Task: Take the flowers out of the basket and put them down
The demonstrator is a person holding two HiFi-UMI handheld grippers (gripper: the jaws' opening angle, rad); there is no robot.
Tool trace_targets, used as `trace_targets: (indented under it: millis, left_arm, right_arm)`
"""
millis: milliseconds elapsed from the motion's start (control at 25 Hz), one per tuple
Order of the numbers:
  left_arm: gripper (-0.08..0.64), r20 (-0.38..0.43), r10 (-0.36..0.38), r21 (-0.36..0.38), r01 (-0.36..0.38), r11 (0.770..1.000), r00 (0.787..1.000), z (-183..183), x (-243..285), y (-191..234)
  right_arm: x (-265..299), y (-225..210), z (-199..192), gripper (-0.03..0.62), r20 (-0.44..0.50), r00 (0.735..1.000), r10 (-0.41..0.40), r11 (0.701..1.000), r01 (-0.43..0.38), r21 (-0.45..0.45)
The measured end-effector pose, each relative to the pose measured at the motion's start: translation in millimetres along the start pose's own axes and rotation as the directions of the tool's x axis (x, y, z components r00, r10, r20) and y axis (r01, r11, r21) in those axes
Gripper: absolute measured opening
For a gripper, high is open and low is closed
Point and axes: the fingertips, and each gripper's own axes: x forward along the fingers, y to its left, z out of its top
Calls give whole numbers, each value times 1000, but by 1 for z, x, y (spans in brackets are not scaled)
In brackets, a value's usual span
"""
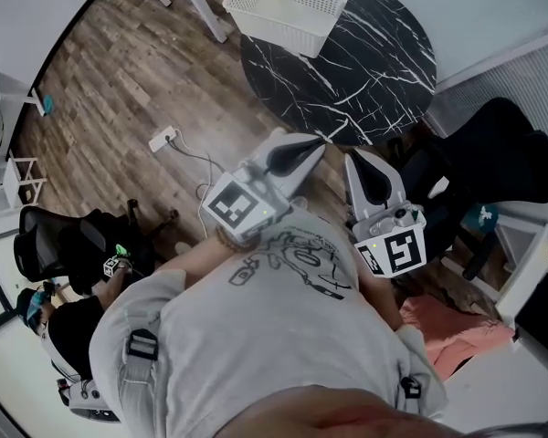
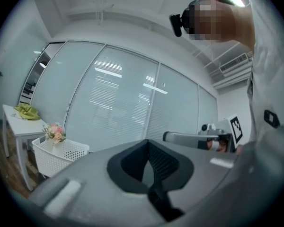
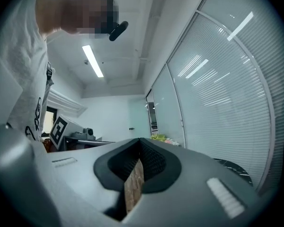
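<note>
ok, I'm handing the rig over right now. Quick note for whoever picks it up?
Left gripper: jaws together, nothing between them, held level in front of the person's chest.
Right gripper: jaws together, empty, level beside the left one.
Things: the flowers stand in the white basket, at its far edge. The basket sits on the round black marble table ahead. Neither gripper is near it.
Done: nothing yet; the flowers are not out.
Left: move up to the basket, open a gripper, grip the flowers, lift them out and set them down, probably on the bare part of the table.
</note>
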Motion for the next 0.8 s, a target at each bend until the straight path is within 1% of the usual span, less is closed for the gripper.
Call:
trace_targets:
  millis: [160,360,520,640,800]
  left_arm:
    - [3,-1,11,8,-11,1000,1000,8,12,39]
    - [3,-9,31,-2,-31,1000,999,18,26,100]
    - [2,-37,45,-1,-45,999,998,23,40,157]
    - [3,-72,48,21,-47,999,996,22,47,202]
    - [2,-70,70,20,-69,997,995,34,54,258]
  right_arm:
    - [36,-16,-3,6,-11,1000,21,1000,-21,6]
    - [90,-47,1,6,-1,1000,18,1000,-18,11]
    - [141,-71,2,6,0,1000,22,1000,-22,10]
    - [180,-88,2,6,-4,1000,25,1000,-25,5]
    - [229,-110,-1,13,-20,1000,16,1000,-16,-11]
